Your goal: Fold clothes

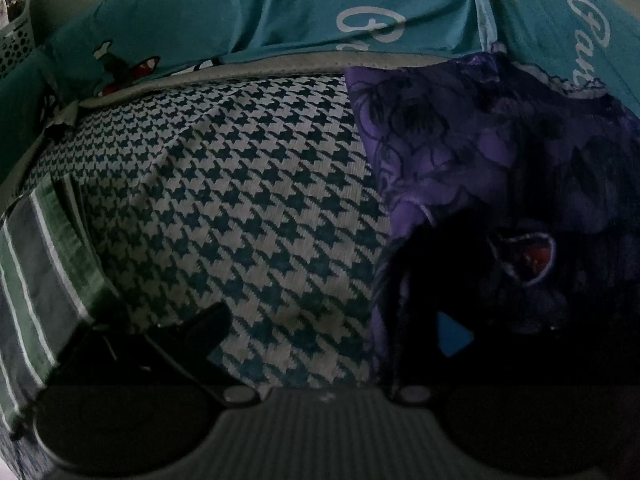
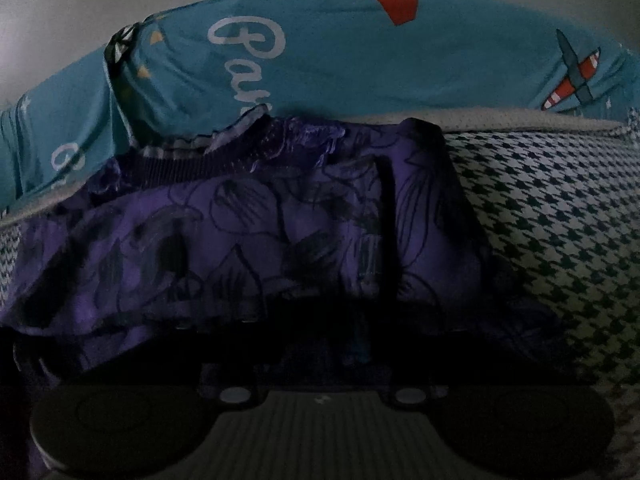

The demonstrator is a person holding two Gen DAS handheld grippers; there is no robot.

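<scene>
The purple garment [image 2: 256,248] lies bunched on the houndstooth cloth [image 2: 560,232], just before the teal sheet [image 2: 340,56]. Thin and limp, it should drape; its lace hem looks best to pinch. Both grippers' openings: cannot tell, too dark.

Open surface: the houndstooth cover [image 1: 248,200] fills the middle of the left wrist view and the right side of the right wrist view; you have flat, bare passage there.

Obstacle: the purple floral garment [image 2: 248,232] is bunched across the centre and left of the right wrist view and the right half of the left wrist view, lying right against the lower edge, so nothing passes under it there.

Obstacle: the teal printed bedding [image 2: 360,52] rises as a ridge along the top of both views.

Obstacle: striped fabric [image 1: 36,264] overlaps the cover at lower left, left wrist view.

Obstacle: a perforated basket [image 1: 16,44] stands at far upper left.
</scene>
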